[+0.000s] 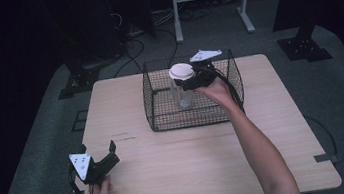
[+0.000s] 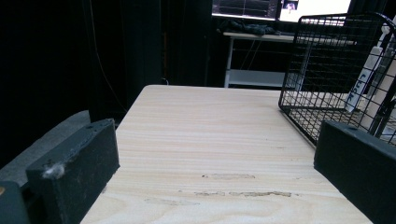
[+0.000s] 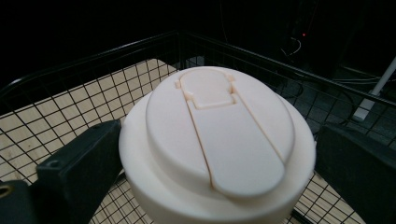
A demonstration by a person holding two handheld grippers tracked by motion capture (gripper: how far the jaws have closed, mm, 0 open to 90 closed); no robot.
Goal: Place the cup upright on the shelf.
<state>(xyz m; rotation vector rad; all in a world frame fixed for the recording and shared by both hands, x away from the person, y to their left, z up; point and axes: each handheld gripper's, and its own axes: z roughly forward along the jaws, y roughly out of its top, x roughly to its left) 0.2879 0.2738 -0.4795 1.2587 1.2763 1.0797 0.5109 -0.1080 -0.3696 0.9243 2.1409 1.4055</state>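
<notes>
A clear bottle (image 1: 183,94) with a wide cream flip-top lid (image 3: 215,140) stands upright inside a black wire basket (image 1: 151,105) at the back middle of the table. My right gripper (image 1: 185,81) reaches into the basket from the right, and its two black jaws press against opposite sides of the lid. In the right gripper view the lid sits between the jaws of that gripper (image 3: 215,158). My left gripper (image 1: 99,149) rests low near the table's front left corner, open, with bare wood between its jaws (image 2: 215,163).
The light wooden table (image 1: 194,164) lies under both grippers. The basket's wire wall (image 2: 327,60) rises to the right of the left gripper. Beyond the table are a dark floor, cables and a white metal stand (image 1: 210,1).
</notes>
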